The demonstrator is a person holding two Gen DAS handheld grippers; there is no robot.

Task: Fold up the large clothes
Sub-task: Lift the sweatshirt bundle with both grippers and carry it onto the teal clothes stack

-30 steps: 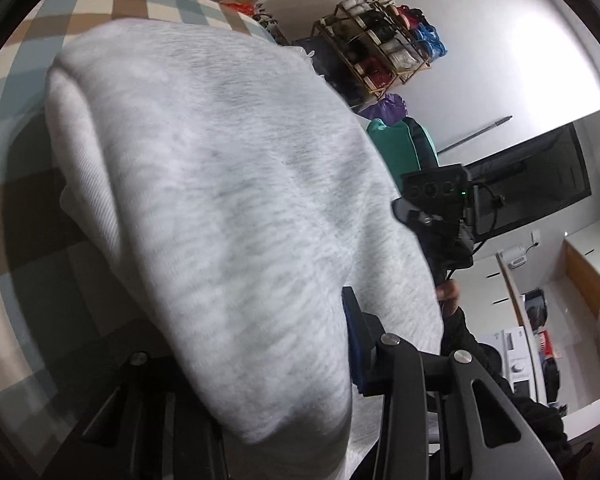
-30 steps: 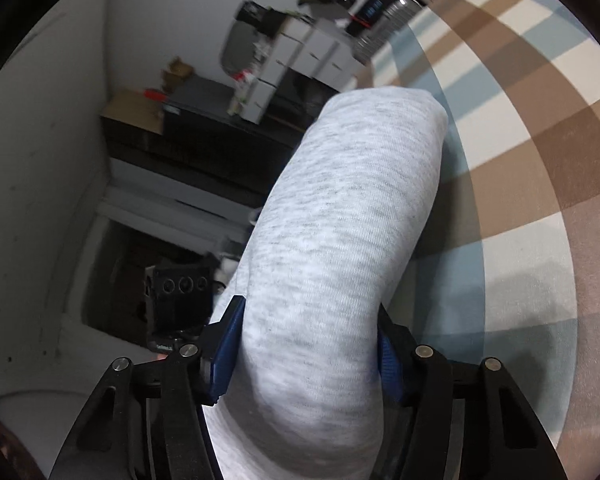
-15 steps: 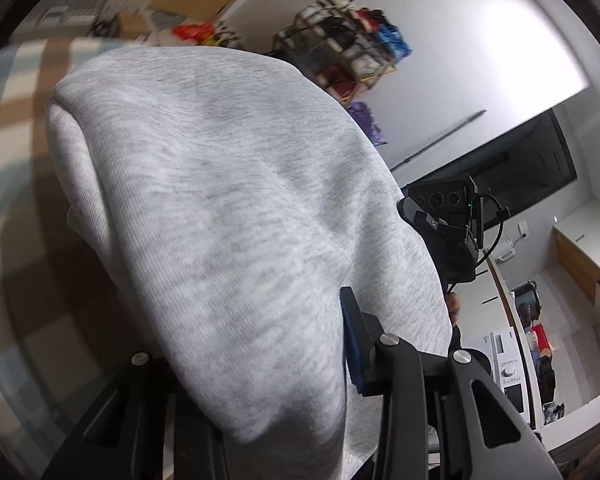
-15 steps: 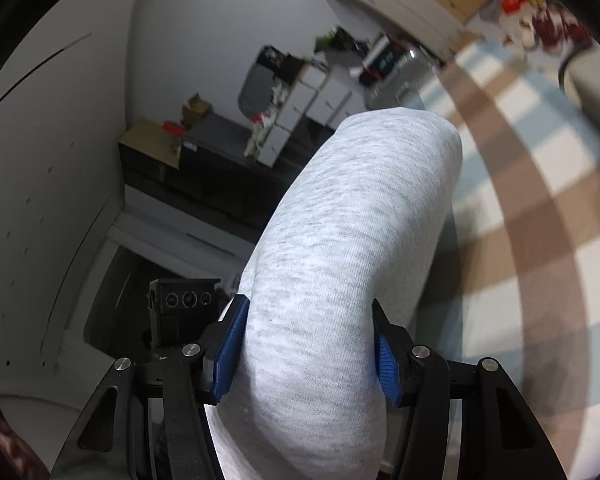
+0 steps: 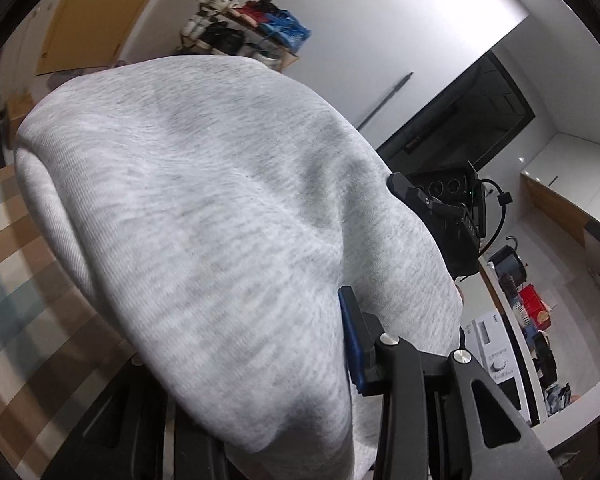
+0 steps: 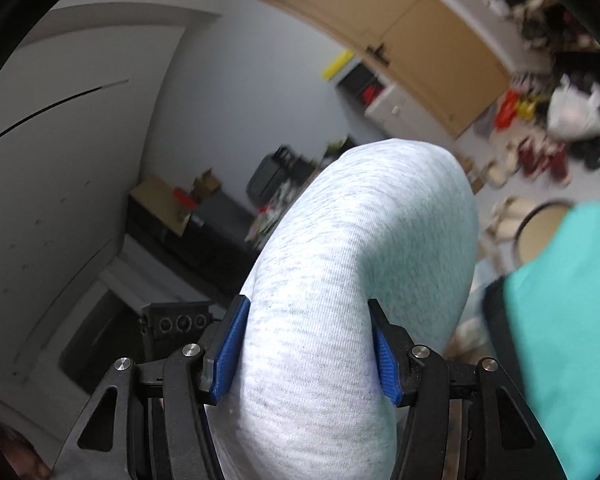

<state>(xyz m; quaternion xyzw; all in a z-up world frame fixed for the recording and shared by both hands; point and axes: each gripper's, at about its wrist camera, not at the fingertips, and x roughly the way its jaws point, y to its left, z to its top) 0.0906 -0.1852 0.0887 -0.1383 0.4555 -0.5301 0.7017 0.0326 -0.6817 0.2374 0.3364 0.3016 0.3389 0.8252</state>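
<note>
A folded light grey garment (image 5: 220, 220) fills the left wrist view and drapes over my left gripper (image 5: 260, 360), which is shut on it; only its right blue pad (image 5: 350, 340) shows. In the right wrist view my right gripper (image 6: 308, 344) is shut on a thick roll of the same grey garment (image 6: 352, 280), blue pads (image 6: 230, 352) pressing both sides. Both hold it lifted, above the checked cloth surface (image 5: 16, 280). The right gripper's body (image 5: 452, 216) shows beyond the garment in the left view.
A teal cloth (image 6: 568, 320) lies at the right of the right wrist view. A shoe rack (image 5: 244, 28) stands by the far wall. A wooden door (image 6: 384, 32), a dark cabinet (image 6: 188, 232) and floor clutter (image 6: 540, 140) are behind.
Both grippers have lifted and tilted upward with the garment; the checked surface has dropped out of the right view and the room wall and door now show.
</note>
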